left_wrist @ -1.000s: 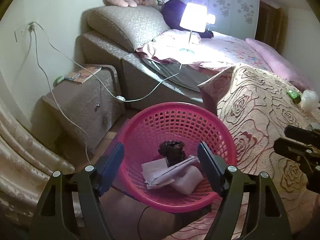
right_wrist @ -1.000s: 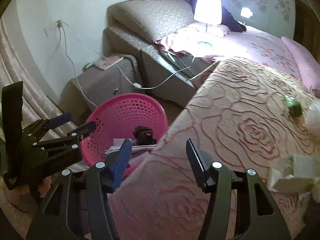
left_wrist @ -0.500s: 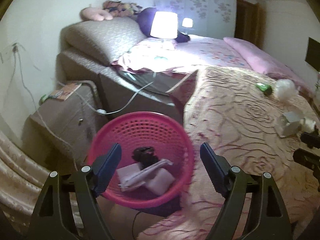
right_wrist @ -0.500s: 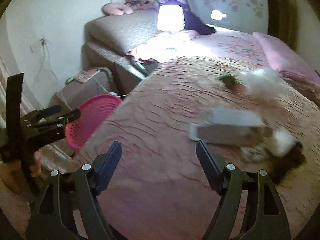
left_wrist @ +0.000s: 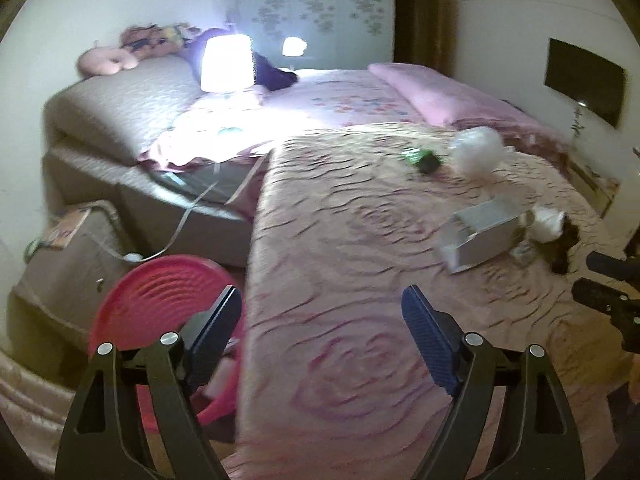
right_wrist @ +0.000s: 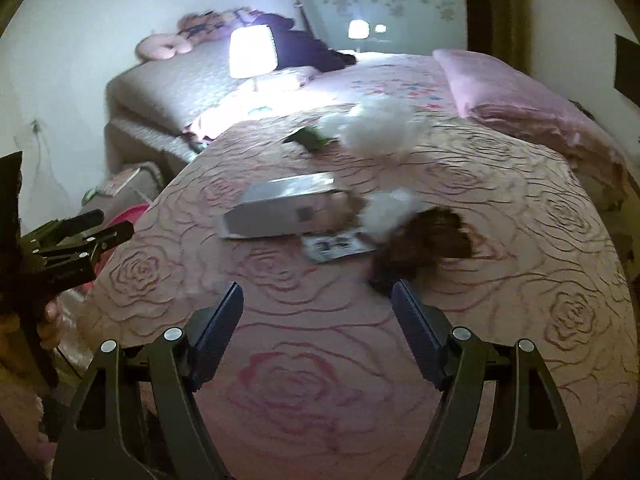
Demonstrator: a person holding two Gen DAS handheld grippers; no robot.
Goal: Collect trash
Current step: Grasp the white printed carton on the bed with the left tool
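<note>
On the bed (right_wrist: 320, 360) ahead of me lie a gray box (right_wrist: 280, 212), white wads (right_wrist: 376, 128) and a dark scrap (right_wrist: 424, 240); my right gripper (right_wrist: 318, 308) has just been opening its fingers, empty. Beside the bed sits the pink basket (left_wrist: 160, 304); my left gripper (left_wrist: 322, 312) has also been opening wide, holding nothing.

The right gripper (right_wrist: 316, 304) hangs with jaws apart and empty over a pink rose-patterned bedspread (right_wrist: 520, 280). Ahead lie a grey cardboard box (right_wrist: 280, 208), a printed paper (right_wrist: 336, 246), 2 white wads (right_wrist: 380, 128) and a dark brown clump (right_wrist: 424, 240).
</note>
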